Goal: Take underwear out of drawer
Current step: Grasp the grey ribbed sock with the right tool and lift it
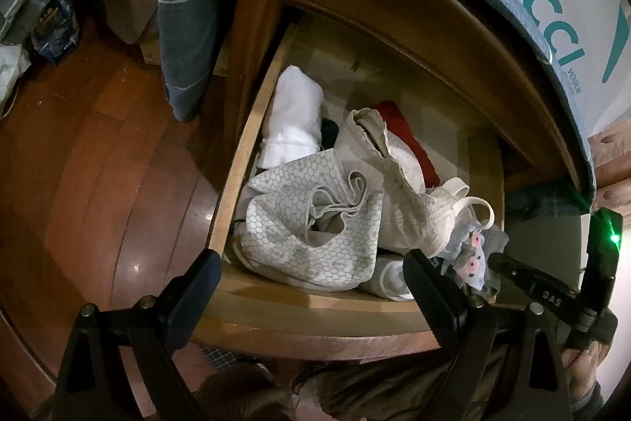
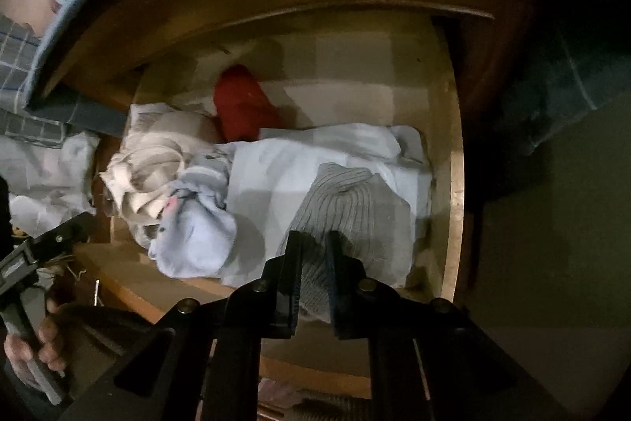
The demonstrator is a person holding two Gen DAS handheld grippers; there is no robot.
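Underwear is what your right claw [image 2: 314, 251] is clenched on: a grey ribbed piece [image 2: 355, 200] with its near edge pinched between the two black fingers. From that pinch the fabric runs up and away over the pale blue folded cloth [image 2: 299, 164], so its long axis lies roughly along the line the claw points, with the far end resting on the pile inside the drawer [image 2: 453, 184]. That is the relation your next move turns on, I judge: the piece lies ahead of and below the claw, so a lift straight up and back toward you should peel it off lengthwise rather than drag it sideways.

Your left claw [image 1: 311, 263] is released, its fingers spread wide above the drawer's front rim, holding nothing. Between and beyond them lie a honeycomb-print garment [image 1: 299, 223] and a cream bra [image 1: 398, 192], with a white folded item [image 1: 294, 121] and a red one [image 1: 402, 129] farther back.

Your right hand is plainly the nearer one to the grey piece; the left sits over the opposite half of the drawer. One risk, as a judgement: the small floral garment [image 2: 193, 223] lies just beside the grey piece and might snag as it comes up.
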